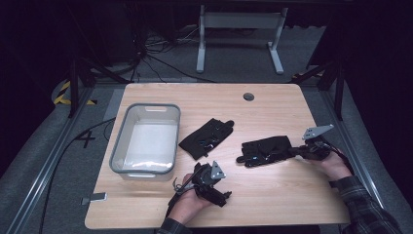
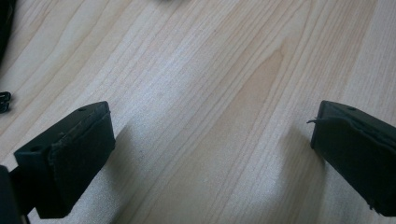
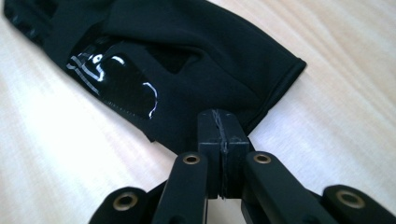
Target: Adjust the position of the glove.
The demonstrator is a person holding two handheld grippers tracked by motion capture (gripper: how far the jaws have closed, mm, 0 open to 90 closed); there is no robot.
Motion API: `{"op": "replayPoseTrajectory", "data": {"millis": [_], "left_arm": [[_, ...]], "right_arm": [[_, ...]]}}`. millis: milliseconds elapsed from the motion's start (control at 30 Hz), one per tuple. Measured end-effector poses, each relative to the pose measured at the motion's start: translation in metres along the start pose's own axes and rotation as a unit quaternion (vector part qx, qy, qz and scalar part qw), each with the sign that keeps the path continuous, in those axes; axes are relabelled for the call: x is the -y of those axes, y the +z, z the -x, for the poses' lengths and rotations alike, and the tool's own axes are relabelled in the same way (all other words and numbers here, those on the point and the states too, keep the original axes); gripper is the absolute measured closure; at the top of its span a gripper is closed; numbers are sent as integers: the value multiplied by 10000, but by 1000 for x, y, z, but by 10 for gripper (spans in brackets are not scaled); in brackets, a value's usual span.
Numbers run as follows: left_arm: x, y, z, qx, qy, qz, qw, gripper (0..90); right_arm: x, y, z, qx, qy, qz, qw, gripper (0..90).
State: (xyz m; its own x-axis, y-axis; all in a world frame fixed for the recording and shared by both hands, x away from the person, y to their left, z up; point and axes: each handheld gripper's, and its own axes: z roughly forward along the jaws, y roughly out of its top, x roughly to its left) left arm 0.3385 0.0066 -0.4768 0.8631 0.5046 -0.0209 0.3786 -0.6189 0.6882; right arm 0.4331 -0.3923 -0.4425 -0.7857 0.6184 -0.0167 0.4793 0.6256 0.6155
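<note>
Nearest to me, my left claw (image 1: 208,181) rests low on the pale wooden surface (image 1: 272,195), jaws spread wide with bare wood grain between the two black pads (image 2: 74,154) and nothing held. To my right, my right claw (image 1: 298,152) lies close to the surface with its jaws pressed together on the cuff edge of a black fabric glove with a glossy printed patch (image 3: 177,60); in the right gripper view the pads meet at the hem and the glove stretches away from them, flat on the wood. In the high view this glove (image 1: 265,150) lies right of centre, fingers pointing left. Farther off, near the middle of the surface, a second black fabric glove (image 1: 207,136) lies flat, apart from the first. Left of it stands a grey rectangular plastic bin (image 1: 127,122), open at the top.
</note>
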Motion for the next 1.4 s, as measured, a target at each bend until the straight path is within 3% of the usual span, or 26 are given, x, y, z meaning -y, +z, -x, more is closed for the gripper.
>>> {"op": "replayPoseTrajectory", "data": {"millis": [567,1067,1200,1267,1400], "left_arm": [[0,0,0,1,2,2,10000,0],[0,0,0,10,7,2,10000,0],[0,0,0,11,9,1,10000,0],[0,0,0,8,3,0,10000,0],[0,0,0,6,6,0,10000,0]], "right_arm": [[28,-22,-40,-284,-167,-51,9994,900],[36,-27,-82,-769,-611,-74,9951,900],[31,-31,-85,-761,-715,90,9945,900],[23,-33,-82,-743,-719,277,9943,900],[9,-29,-75,-631,-782,335,9944,900]]}}
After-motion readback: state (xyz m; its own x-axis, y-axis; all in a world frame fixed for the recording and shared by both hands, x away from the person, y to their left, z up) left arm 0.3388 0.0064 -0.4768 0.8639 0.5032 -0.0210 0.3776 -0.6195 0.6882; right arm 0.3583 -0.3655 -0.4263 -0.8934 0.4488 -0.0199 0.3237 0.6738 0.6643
